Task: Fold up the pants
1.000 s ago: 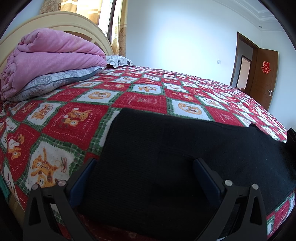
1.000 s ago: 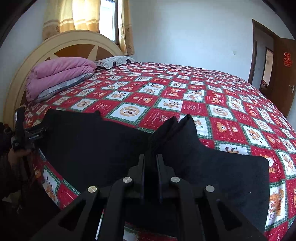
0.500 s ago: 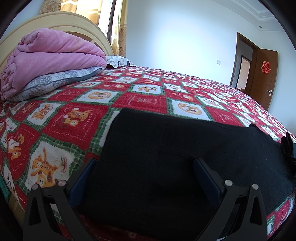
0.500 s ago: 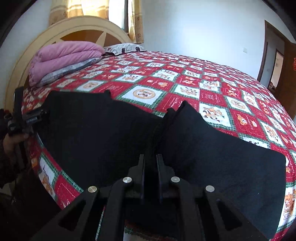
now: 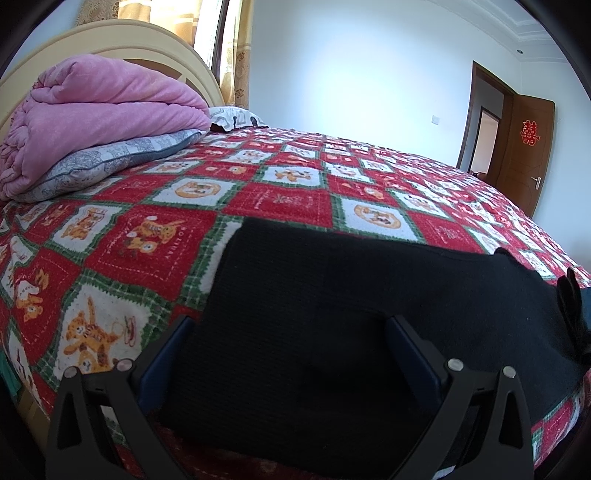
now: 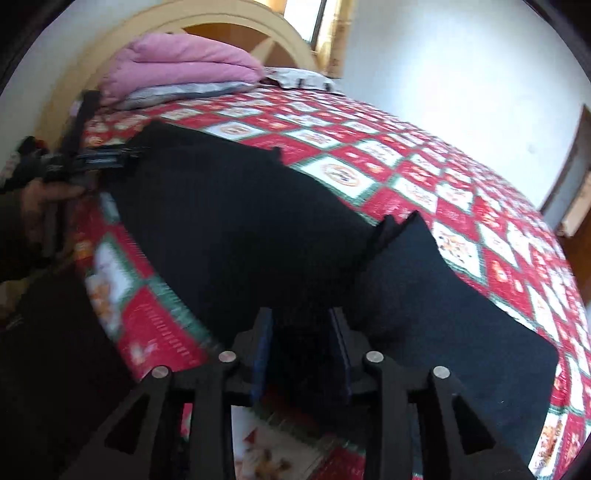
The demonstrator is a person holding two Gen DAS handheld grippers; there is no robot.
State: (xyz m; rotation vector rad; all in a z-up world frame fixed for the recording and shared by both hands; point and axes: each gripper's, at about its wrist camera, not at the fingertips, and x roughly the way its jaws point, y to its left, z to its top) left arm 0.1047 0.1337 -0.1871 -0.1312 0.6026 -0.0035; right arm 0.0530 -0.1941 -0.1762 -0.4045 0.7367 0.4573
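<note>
Black pants [image 5: 332, 314] lie flat across the near edge of a bed with a red patterned cover [image 5: 166, 236]. In the left wrist view my left gripper [image 5: 291, 332] is open, its blue-padded fingers spread wide over the pants' end. In the right wrist view the pants [image 6: 258, 229] show a raised fold [image 6: 391, 236] at the middle. My right gripper [image 6: 301, 325] is partly open, its jaws apart around the pants' near edge. The left gripper [image 6: 92, 158] shows at the left end of the pants.
A folded pink quilt [image 5: 96, 110] lies on a grey pillow [image 5: 110, 158] by the cream headboard [image 6: 221, 22]. A brown door [image 5: 528, 151] stands open at the far right. The bed edge runs just below both grippers.
My right gripper has opened from shut and swung down and left, with the view now blurred. The left gripper has not moved.
</note>
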